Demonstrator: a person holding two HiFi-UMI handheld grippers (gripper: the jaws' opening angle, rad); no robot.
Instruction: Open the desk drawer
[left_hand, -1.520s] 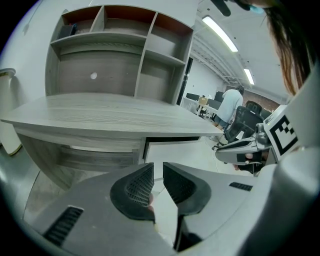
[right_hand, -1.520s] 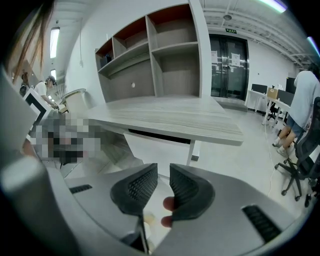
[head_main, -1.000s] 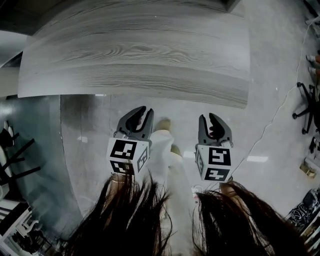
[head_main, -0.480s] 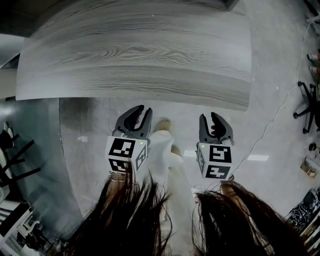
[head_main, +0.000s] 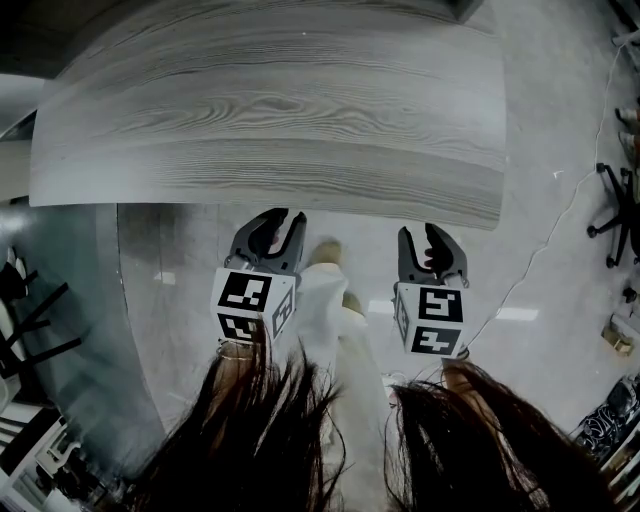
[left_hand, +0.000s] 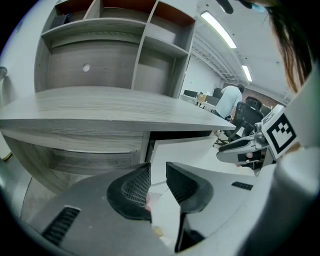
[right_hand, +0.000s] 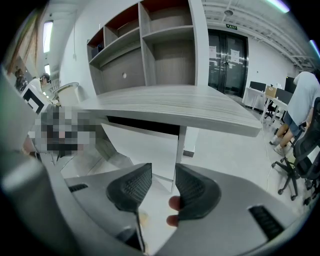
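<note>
Both are held just off the tabletop (head_main: 280, 120) near edge, angled down and fwd under it, prob. to line up on the drawer (right_hand: 142, 147). That's the white front tucked below the top w/ a dark gap above; looks shut. Left gripper (head_main: 278, 228): jaws apart, nothing btwn, just been opening. Right gripper (head_main: 421, 245): same, parted, empty, also just been opening. Likely spreading to take the drawer's top lip, since no handle shows. Neither touches it yet.

Desk top (head_main: 270, 110) overhanging along its front edge, white panel (right_hand: 145, 147) closing the space beneath, open floor (head_main: 190, 265) before it, person's leg (head_main: 335, 310) mid-way, chair (head_main: 615, 215) well right.
</note>
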